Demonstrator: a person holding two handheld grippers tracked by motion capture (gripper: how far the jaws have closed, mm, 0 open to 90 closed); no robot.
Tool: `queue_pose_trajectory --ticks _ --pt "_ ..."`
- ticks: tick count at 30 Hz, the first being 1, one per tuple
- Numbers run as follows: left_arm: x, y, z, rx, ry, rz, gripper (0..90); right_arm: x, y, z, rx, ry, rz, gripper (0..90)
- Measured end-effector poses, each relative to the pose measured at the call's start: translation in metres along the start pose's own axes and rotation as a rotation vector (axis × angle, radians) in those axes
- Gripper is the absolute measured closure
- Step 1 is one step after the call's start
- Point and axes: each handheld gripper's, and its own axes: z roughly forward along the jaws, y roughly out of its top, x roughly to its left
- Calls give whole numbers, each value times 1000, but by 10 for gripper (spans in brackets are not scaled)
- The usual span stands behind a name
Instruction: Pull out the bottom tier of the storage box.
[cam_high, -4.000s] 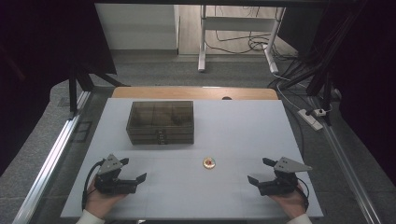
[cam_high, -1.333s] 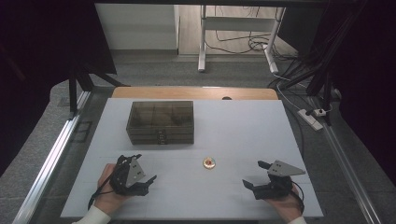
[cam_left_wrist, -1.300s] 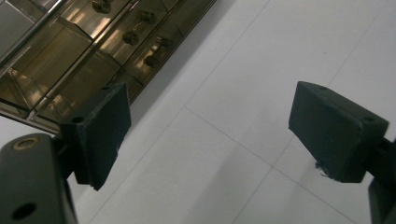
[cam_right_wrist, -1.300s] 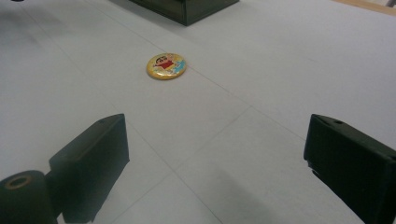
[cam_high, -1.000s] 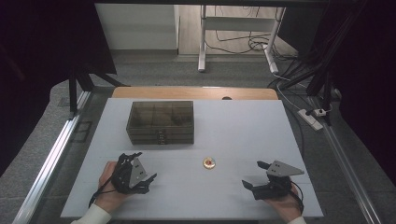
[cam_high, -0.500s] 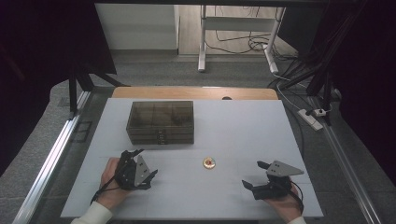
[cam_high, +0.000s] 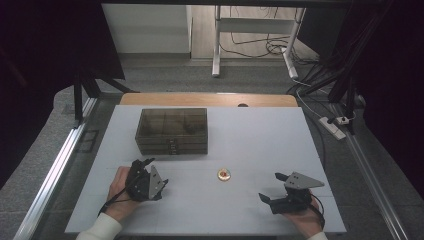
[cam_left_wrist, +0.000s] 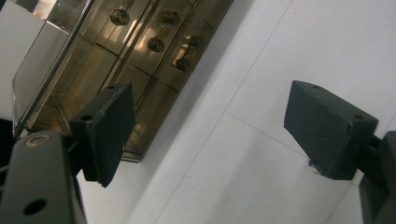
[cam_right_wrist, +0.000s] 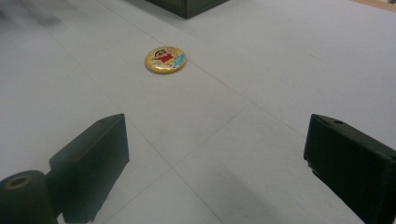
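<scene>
We hold both tools wide open and empty: left tool at lower left facing the drawer box, right tool at lower right facing the cartoon badge.

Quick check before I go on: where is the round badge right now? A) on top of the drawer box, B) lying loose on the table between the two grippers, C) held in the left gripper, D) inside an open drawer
B: the round badge lies flat on the table, apart from the open left gripper and the open right gripper.

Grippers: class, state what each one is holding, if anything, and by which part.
Nothing is held. The left gripper and right gripper are both open, their jaws apart over bare table.
</scene>
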Motion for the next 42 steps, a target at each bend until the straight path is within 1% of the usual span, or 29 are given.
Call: queue_pose_trajectory --ticks 3,9,17,20,24,30,31,34,37,42 --pt "1 0 1 -1 1 1 178 0 0 0 -1 1 1 70" --pt "1 1 5 14 16 26 182 0 0 0 -1 -1 -2 70" --pt "1 2 8 23 30 42 189 0 0 0 0 0 -2 70" --pt "0 2 10 29 36 57 192 0 0 0 0 0 -4 70" --pt "0 2 12 34 41 59 195 0 0 1 0 -3 -3 70" --pt "0 2 15 41 48 77 201 0 0 1 3 -2 -5 70" --pt "0 2 15 48 49 87 202 0 0 1 3 -3 -5 70" --pt "0 2 17 47 51 86 206 0 0 1 5 -3 -6 71" --pt "0 3 18 59 58 101 209 0 0 2 5 -2 -6 71" --pt "0 4 20 57 61 108 218 0 0 1 8 -3 -7 71"
